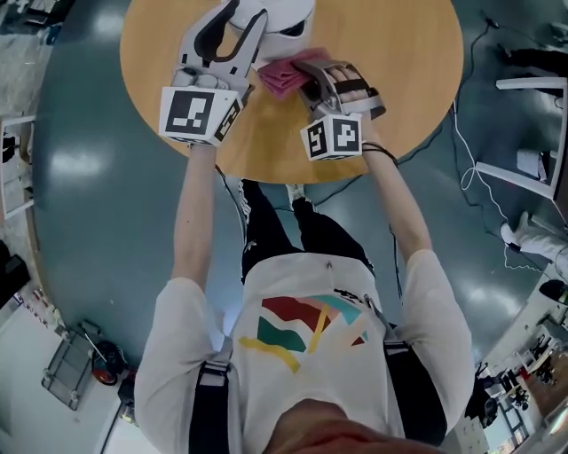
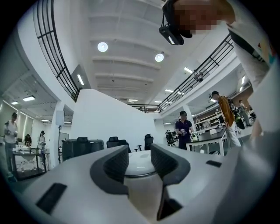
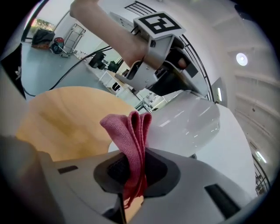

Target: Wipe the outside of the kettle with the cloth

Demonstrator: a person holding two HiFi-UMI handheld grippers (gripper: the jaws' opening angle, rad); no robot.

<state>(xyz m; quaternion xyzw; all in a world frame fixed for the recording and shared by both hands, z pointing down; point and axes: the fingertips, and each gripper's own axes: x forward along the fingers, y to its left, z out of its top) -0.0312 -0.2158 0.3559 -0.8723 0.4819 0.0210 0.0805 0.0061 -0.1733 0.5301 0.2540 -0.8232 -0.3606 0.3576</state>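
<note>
The white kettle [image 1: 288, 19] stands at the far side of the round wooden table [image 1: 390, 80]. My left gripper [image 1: 241, 18] reaches to its left side, the jaws closed on a white rounded part of the kettle [image 2: 142, 192] that fills the gap in the left gripper view. My right gripper [image 1: 308, 78] sits just right of it, shut on a folded pink cloth [image 1: 280, 78]. In the right gripper view the cloth [image 3: 131, 131] stands up out of the jaws, close to the kettle's white body [image 3: 188, 124], with the table [image 3: 65, 122] beneath.
The table's near edge [image 1: 293, 177] lies just under both marker cubes. White cables [image 1: 466, 151] trail on the floor at the right, and a small cart [image 1: 75, 359] stands at the lower left. Several people [image 2: 183, 129] stand by desks far behind.
</note>
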